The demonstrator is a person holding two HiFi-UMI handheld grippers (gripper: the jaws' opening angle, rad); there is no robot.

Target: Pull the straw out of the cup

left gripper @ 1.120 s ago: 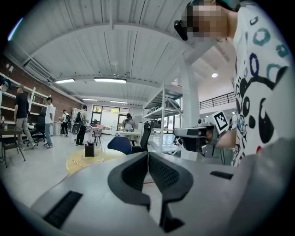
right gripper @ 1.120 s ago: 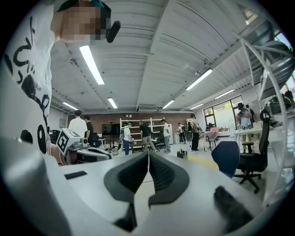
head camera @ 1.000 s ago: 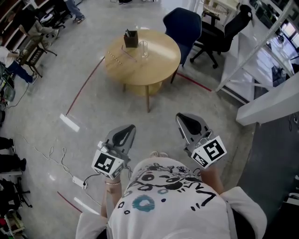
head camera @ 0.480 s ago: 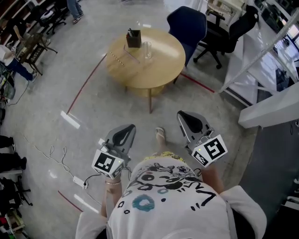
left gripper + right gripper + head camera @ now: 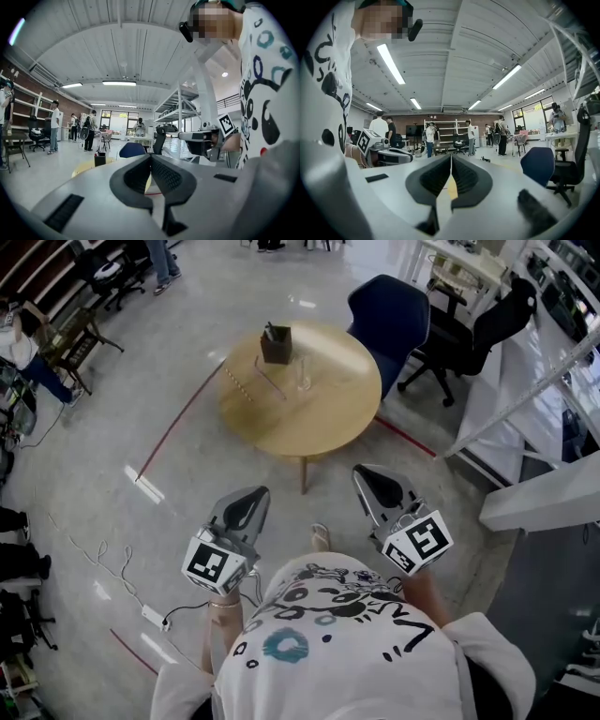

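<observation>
A clear cup (image 5: pixel 304 373) stands on the round wooden table (image 5: pixel 323 418), far ahead of me. A thin pale stick (image 5: pixel 268 382) shows just left of the cup; at this size I cannot tell if it is the straw or if it sits in the cup. My left gripper (image 5: pixel 248 503) and right gripper (image 5: pixel 368 480) hang side by side over the floor, well short of the table, both shut with nothing in them. In the left gripper view the jaws (image 5: pixel 150 158) are pressed together, as they are in the right gripper view (image 5: pixel 451 158).
A dark holder box (image 5: pixel 276 344) and a beaded strip (image 5: pixel 235 382) also lie on the table. A blue chair (image 5: pixel 391 315) and a black office chair (image 5: pixel 478 329) stand behind it. Red tape lines (image 5: pixel 173 423) and a cable (image 5: pixel 103 554) mark the floor. People stand in the distance.
The table has drawn closer and lower in the head view as the person walks toward it. Both grippers stay shut and held as before.
</observation>
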